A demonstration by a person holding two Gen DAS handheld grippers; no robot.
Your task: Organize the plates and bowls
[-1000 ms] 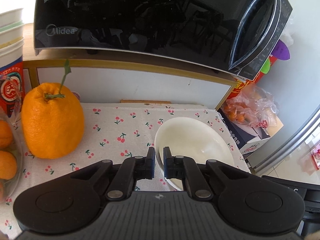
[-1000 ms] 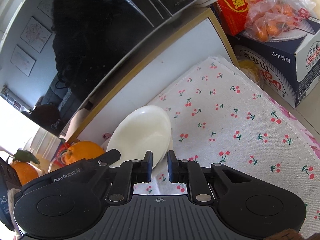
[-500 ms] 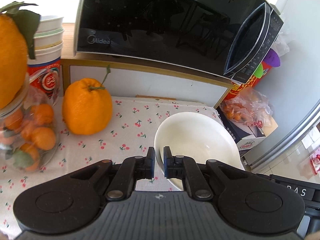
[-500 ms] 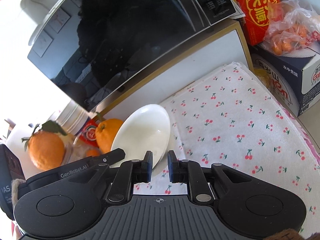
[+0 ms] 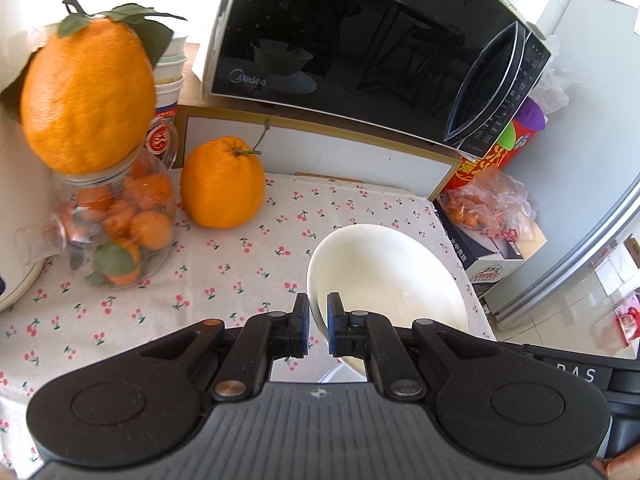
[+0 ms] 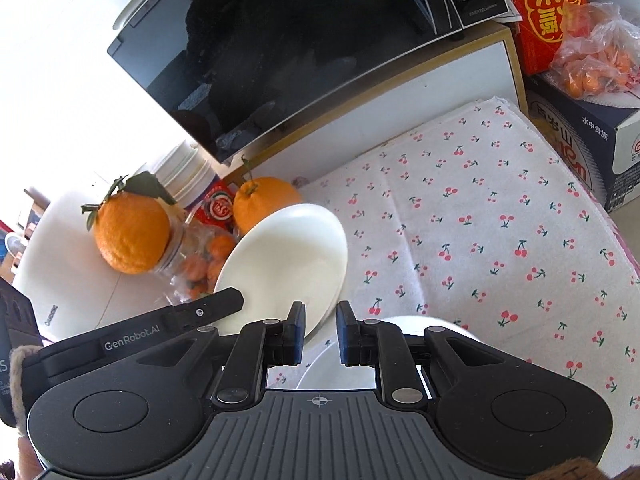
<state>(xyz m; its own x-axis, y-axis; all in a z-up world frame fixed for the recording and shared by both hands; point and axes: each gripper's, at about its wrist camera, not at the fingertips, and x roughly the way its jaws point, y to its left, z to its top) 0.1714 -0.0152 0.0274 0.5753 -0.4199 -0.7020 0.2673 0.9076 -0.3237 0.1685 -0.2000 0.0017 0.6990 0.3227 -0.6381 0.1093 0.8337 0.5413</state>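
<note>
A white bowl point(image 5: 384, 276) hangs tilted above the cherry-print cloth point(image 5: 224, 276). My left gripper point(image 5: 318, 326) is shut on its near left rim. In the right wrist view the same bowl point(image 6: 288, 252) shows its pale side, and my right gripper point(image 6: 320, 330) is shut on its lower rim. The left gripper's black finger point(image 6: 208, 308) touches the bowl's left edge there. The right gripper's dark body point(image 5: 576, 376) shows at the lower right of the left wrist view. Below the fingers lies another white dish point(image 6: 432, 326), mostly hidden.
A black microwave point(image 5: 360, 44) sits on a white shelf at the back. At the left are a large orange point(image 5: 222, 184) on the cloth and a glass jar of small oranges point(image 5: 120, 228) with another orange point(image 5: 84, 96) on top. Right of the table are a carton point(image 6: 580, 148) and bagged fruit point(image 6: 592, 64).
Both grippers have risen and drawn back from the microwave, carrying the bowl with them. The jar and the orange on top of it have come into view at the left.
</note>
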